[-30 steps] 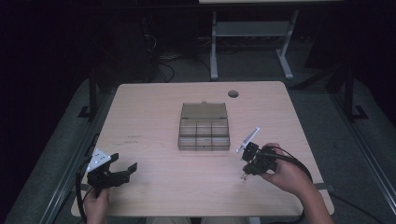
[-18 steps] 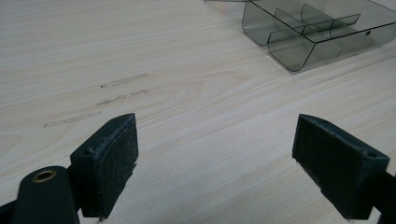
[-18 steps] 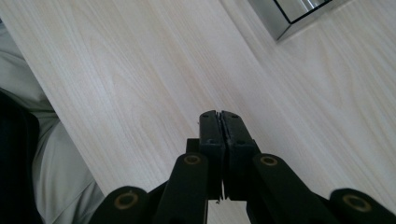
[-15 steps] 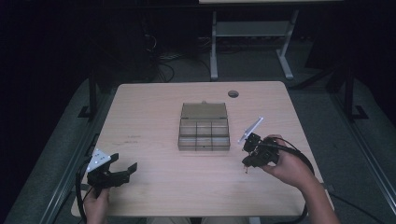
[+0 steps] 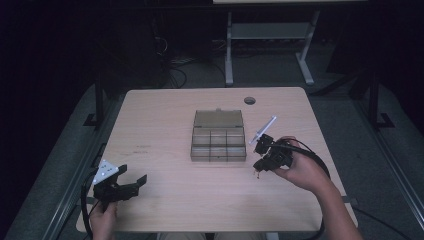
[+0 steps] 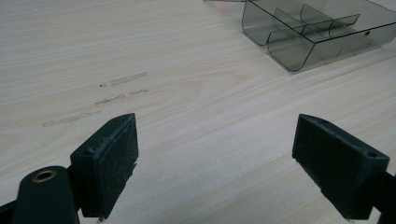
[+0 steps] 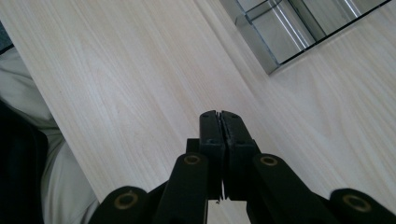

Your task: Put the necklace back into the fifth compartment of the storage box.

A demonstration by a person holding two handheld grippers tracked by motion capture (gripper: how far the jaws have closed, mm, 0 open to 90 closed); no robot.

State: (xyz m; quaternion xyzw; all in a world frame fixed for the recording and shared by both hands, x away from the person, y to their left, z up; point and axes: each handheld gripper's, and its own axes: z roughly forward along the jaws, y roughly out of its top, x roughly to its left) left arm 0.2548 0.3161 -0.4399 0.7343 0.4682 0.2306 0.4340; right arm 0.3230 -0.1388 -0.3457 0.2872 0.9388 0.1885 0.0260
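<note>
Nothing held or placed yet, judging by how things lie; the work looks barely begun, with all handling of the compartment box left to do. Nearest, at the lower left of the high view, left gripper [image 5: 131,184] poised over bare table [image 5: 165,115] with jaws spread wide and nothing between them. Right of centre, a little farther in, right gripper [image 5: 260,155] carried in the right hand [image 5: 300,170], jaws pressed together on nothing, just beside the right edge of the compartment box [image 5: 218,142] yet not touching it. Farther still, mid-table, the box itself, open and seemingly empty, lid laid back toward the far edge. From the left gripper view, upper right: the clear box [image 6: 317,28] with curved dividers, well apart from the spread pads [image 6: 112,158]. From the right gripper view: tips [image 7: 219,123] meeting flush, a box corner [image 7: 280,32] at upper right, pale clothing at lower left beyond the table edge. Beyond the table, a desk frame on dark floor.
</note>
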